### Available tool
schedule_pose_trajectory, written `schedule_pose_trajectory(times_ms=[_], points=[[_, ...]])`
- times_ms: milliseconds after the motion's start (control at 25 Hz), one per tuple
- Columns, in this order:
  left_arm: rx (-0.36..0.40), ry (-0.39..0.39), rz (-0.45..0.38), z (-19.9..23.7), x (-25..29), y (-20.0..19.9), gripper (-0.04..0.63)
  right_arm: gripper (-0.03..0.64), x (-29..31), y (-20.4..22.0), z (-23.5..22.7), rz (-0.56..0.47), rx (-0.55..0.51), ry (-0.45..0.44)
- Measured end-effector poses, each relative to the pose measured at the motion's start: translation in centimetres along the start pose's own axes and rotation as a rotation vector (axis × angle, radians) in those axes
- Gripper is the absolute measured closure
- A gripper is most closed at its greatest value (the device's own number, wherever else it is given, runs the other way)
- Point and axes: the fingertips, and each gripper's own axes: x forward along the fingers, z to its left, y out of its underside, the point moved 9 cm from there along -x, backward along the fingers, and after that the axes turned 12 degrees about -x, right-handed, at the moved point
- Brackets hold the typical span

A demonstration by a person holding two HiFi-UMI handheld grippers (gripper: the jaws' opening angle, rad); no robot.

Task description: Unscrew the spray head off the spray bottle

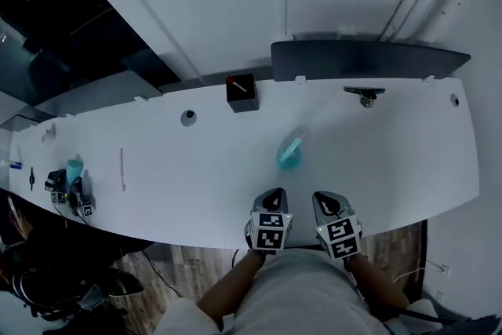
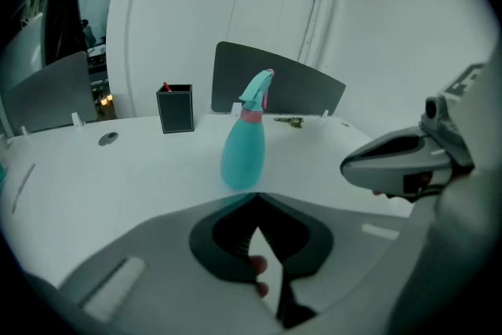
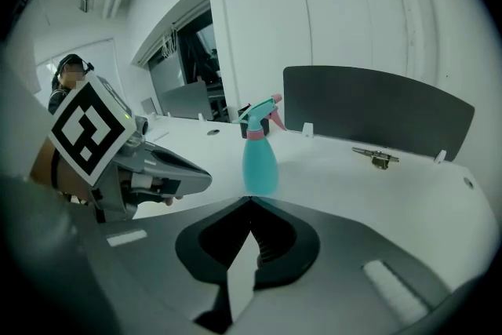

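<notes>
Head view shows the spray bottle (image 1: 289,153) upright on the white counter (image 1: 172,169), its spray head (image 2: 257,89) on. The left gripper (image 1: 272,198) and right gripper (image 1: 328,202) hover near it, fingers clenched and empty.

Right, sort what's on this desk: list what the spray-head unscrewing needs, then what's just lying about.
For the job:
- teal plastic spray bottle
- teal spray head with pink collar, on the bottle
- left gripper and right gripper, jaws shut, both empty

Lying about:
- black square pen holder
- small metal object
- round grey desk grommet
- dark grey divider panel
</notes>
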Motion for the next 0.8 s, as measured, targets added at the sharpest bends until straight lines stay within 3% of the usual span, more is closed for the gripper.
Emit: schedule_pose_trajectory(times_ms=[160, 480, 640, 760, 800], points=[[0.045, 0.006, 0.016, 0.9, 1.1, -0.2, 0.594, 0.615, 1.6, -0.3, -0.8, 0.008, 0.009, -0.003], [-0.016, -0.071, 0.002, 0.2, 2.5, -1.8, 0.594, 0.615, 3.4, -2.1, -2.5, -0.029, -0.038, -0.133], [0.067, -0.172, -0.04, 0.8, 3.0, -2.2, 0.594, 0.615, 5.0, -2.3, -3.5, -0.044, -0.049, -0.162], [0.1, -0.16, -0.009, 1.0, 4.1, -1.9, 0.592, 0.615, 4.9, -1.9, -3.9, -0.039, -0.047, -0.154], [0.115, -0.151, 0.017, 1.0, 4.6, -1.8, 0.531, 0.615, 4.8, -1.6, -3.9, -0.036, -0.034, -0.153]])
